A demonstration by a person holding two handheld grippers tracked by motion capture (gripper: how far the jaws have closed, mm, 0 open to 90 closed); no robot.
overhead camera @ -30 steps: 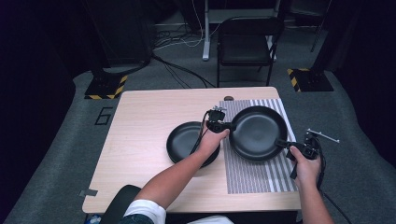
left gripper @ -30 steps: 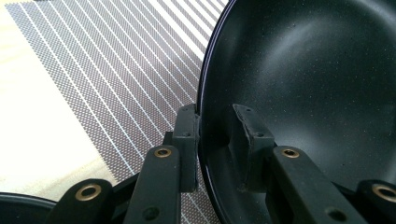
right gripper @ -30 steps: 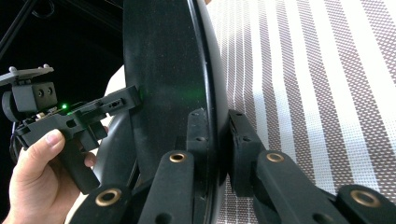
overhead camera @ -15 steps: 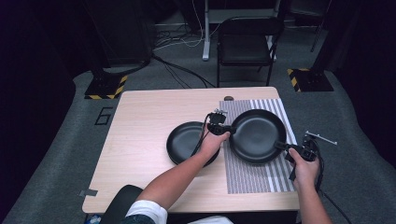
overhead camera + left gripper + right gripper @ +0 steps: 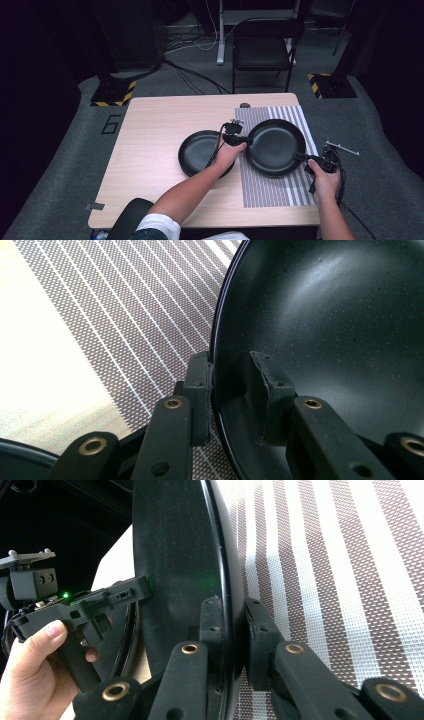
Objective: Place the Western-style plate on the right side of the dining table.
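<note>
Pan (image 5: 274, 146) rim clamped betw. left tongs (image 5: 239, 140) & right tongs (image 5: 306, 157).

Bright overhead light falls on the table (image 5: 165, 125) while the room toward twelve o'clock stays dim; a soft sheen marks the pan (image 5: 340, 300), and close jaws look blurred

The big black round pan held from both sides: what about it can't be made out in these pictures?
- The big black round pan: whether it is lifted off the grey striped mat; the high view looks straight down.
- Its far rim: cut off by the frame edges in the left gripper view.
- The smaller black round pan: its near side is hidden by the left hand in the high view.
</note>
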